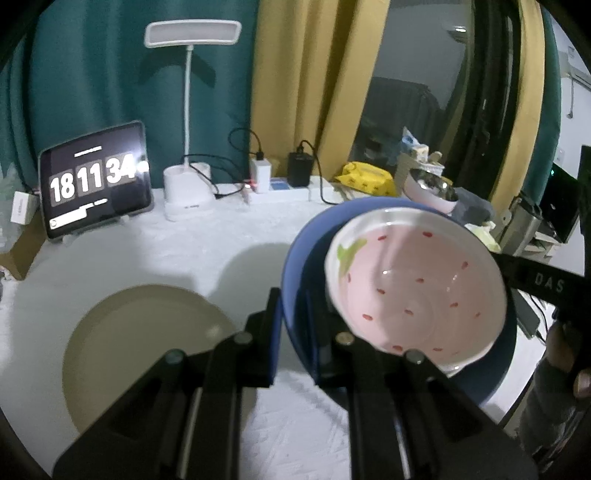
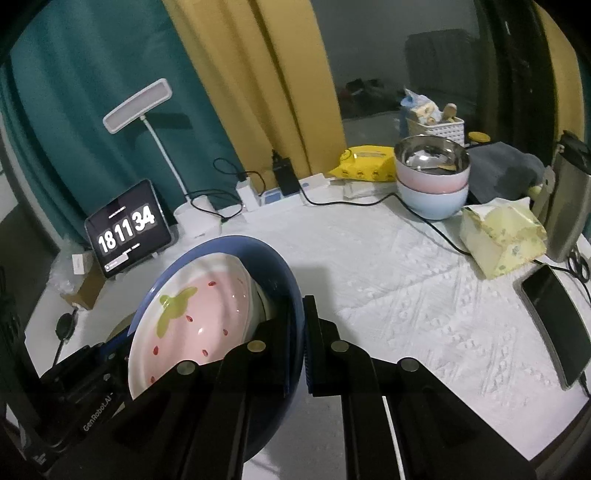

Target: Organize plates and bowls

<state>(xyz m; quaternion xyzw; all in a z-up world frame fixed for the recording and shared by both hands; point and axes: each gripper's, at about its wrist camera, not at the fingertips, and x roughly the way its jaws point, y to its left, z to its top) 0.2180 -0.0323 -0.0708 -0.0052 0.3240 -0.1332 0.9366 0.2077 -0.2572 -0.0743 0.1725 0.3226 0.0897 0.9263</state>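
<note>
the left gripper [image 1: 293, 325] is closed on the near rim of the blue bowl [image 1: 295, 258], one finger outside the wall and one inside. the right gripper [image 2: 297, 347] is closed on the same blue bowl [image 2: 236, 245] at the opposite rim, also with the wall between its two fingers. so the bowl is carried by both claws together, tilted and, as i judge, lifted above the white tablecloth [image 2: 406, 295].

inside the blue bowl sits the strawberry bowl [image 1: 413, 295], pink with red seeds and a green leaf. it leans to one side and no finger holds it; only the blue wall keeps it there.

below and to the left in the left wrist view lies the beige plate [image 1: 144, 354], flat on the cloth. i think the stack is to go on this plate, but this is only my guess.

to do it well, both claws should move at the same speed and bring the rim level first, so the strawberry bowl settles in the middle and does not slide out. lower slowly over the plate centre, and open the fingers only when the bottom rests.

farther away stand the stacked metal bowls [image 2: 432, 173], the tablet clock [image 2: 129, 232] and the desk lamp [image 1: 192, 35], well apart from the path.
</note>
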